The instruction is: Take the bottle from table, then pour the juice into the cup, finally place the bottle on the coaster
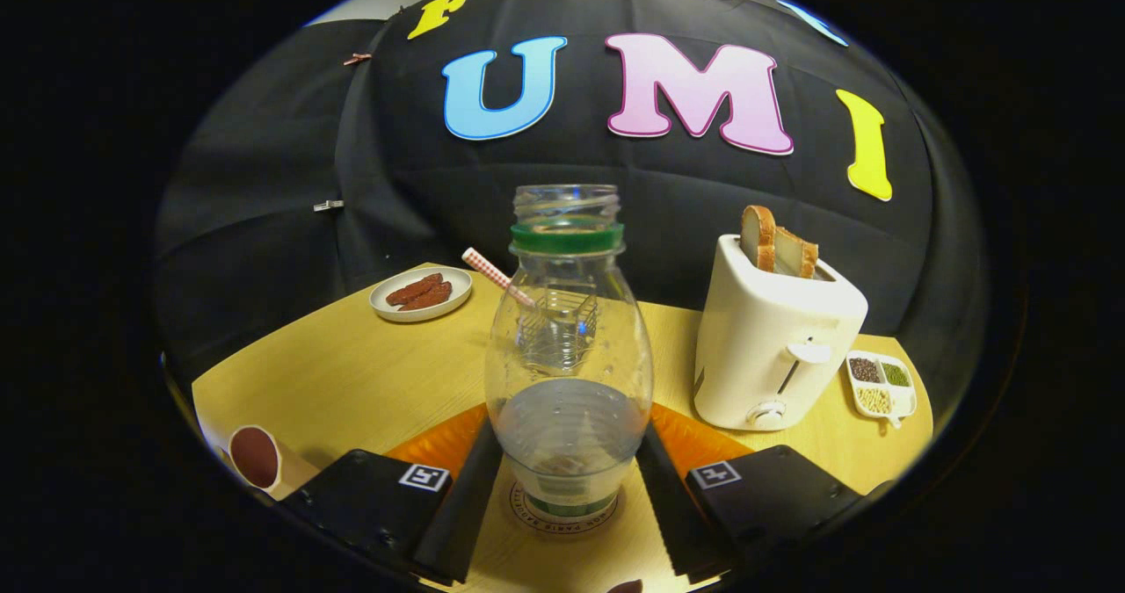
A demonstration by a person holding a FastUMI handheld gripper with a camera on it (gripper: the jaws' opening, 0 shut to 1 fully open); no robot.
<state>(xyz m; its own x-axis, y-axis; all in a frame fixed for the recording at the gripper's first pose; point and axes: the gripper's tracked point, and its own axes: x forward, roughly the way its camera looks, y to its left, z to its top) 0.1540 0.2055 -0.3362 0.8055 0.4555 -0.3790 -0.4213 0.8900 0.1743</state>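
Clear plastic bottle (569, 347) stands upright between the two fingers of the gripper (569, 488), its base on a round coaster (562, 512) with printed lettering round the rim. Green collar at the neck, no cap on; a little liquid in the bottom part. Both fingers lie close along the bottle's lower sides and look to touch it; whether they press or merely flank it I cannot tell. Beyond the bottle and seen through it, a glass cup (562, 325) with a red-and-white checked straw (497, 275) leaning out of it. Orange mat (444, 442) shows on either side of the bottle's base, lying on the wooden table (352, 373). Further back, near the booth wall, a white plate (421, 293) with dark reddish strips. Beside the bottle, a white toaster (773, 338) holding two bread slices; past it, a small divided dish (881, 385) of seeds. Near the fingers' outer side, a paper cup (255, 457) with a dark inside.
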